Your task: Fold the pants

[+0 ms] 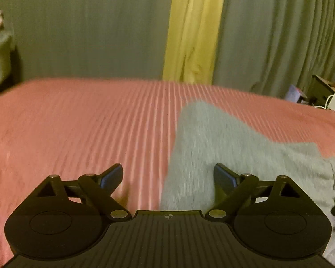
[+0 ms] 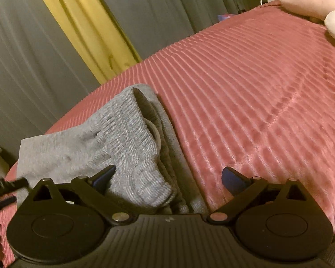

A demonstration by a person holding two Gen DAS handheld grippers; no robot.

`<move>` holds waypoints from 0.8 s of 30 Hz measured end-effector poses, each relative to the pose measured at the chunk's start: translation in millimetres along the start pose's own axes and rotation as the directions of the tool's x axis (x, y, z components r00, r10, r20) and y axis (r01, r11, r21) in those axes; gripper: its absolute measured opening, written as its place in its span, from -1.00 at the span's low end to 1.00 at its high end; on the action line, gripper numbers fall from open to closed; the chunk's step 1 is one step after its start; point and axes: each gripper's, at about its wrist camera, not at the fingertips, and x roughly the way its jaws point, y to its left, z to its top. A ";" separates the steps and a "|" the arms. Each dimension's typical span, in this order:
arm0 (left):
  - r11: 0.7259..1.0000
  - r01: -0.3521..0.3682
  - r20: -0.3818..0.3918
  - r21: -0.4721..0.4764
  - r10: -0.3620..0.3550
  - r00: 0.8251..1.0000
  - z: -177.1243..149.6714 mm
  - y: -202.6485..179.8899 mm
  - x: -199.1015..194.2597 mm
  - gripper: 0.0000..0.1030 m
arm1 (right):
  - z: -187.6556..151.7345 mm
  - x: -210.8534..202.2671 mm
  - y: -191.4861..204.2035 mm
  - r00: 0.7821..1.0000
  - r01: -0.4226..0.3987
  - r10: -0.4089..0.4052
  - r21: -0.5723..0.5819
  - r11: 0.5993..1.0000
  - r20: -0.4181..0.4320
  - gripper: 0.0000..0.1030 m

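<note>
— Looking at the grey pants (image 2: 114,138), where do they lie?

— On the ribbed pink bedspread (image 2: 256,102), bunched toward its near edge. In the right wrist view the ribbed waistband (image 2: 131,134) is doubled over itself, with a pale drawstring loop peeping out of the fold. In the left wrist view one leg (image 1: 203,134) runs away across the bed, blurred.

— And the claws?

— Both stand wide and hold nothing. The right gripper (image 2: 167,178) has the folded waistband end between its jaws, yet the pads are clear of the cloth. The left gripper (image 1: 167,178) hangs over the edge of the leg, one finger above the fabric, the other above bare bedspread.

— How will the cloth behave?

— It looks like soft, light knit, so I judge it will sag and drape wherever it is lifted, and a single layer may slip out of a pinch. The plush bedspread will likely drag on it, so lifting beats sliding.

— Where would you take hold?

— At the thick waistband with the right, since the elastic gives the pads something firm. The left should pinch the leg's side edge, catching both layers together.
</note>
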 end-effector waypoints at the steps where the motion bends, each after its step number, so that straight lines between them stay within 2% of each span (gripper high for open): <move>1: 1.000 0.011 0.002 0.002 -0.011 1.000 4.2 -1.5 -0.3 0.80 | -1.3 -0.8 1.1 1.000 0.001 -0.001 0.002 1.000 0.000 0.92; 5: 1.000 -0.009 -0.042 0.017 0.009 0.999 15.8 -9.1 19.3 0.82 | -3.9 0.8 9.3 1.000 -0.002 0.002 -0.003 1.000 -0.006 0.92; 9: 0.996 -0.090 -0.118 0.025 0.092 0.989 15.5 -8.4 44.8 0.89 | -6.7 -0.4 9.1 1.000 -0.015 0.015 -0.011 1.000 0.000 0.92; 12: 0.987 -0.132 -0.094 0.093 0.140 0.986 4.3 -12.2 55.3 0.97 | -7.1 5.7 6.3 1.000 -0.024 0.024 -0.026 0.999 0.004 0.92; 14: 0.988 -0.135 -0.105 0.069 0.142 0.984 0.8 -7.6 58.1 1.00 | -7.9 6.3 7.9 1.000 -0.027 0.028 -0.033 0.999 0.003 0.92; 18: 0.994 -0.105 -0.149 -0.031 0.099 0.984 11.6 4.1 41.6 1.00 | -7.0 8.7 7.8 0.999 -0.040 0.040 -0.041 0.998 -0.005 0.92; 21: 0.998 0.009 -0.187 -0.064 -0.021 0.982 8.5 13.2 20.9 0.99 | 2.6 7.7 2.2 0.997 -0.068 0.067 -0.011 0.998 -0.045 0.92; 24: 0.988 0.146 -0.236 -0.054 -0.155 0.959 -9.1 24.9 1.2 0.99 | 18.3 7.6 -6.2 0.986 -0.136 0.141 0.052 0.989 -0.093 0.92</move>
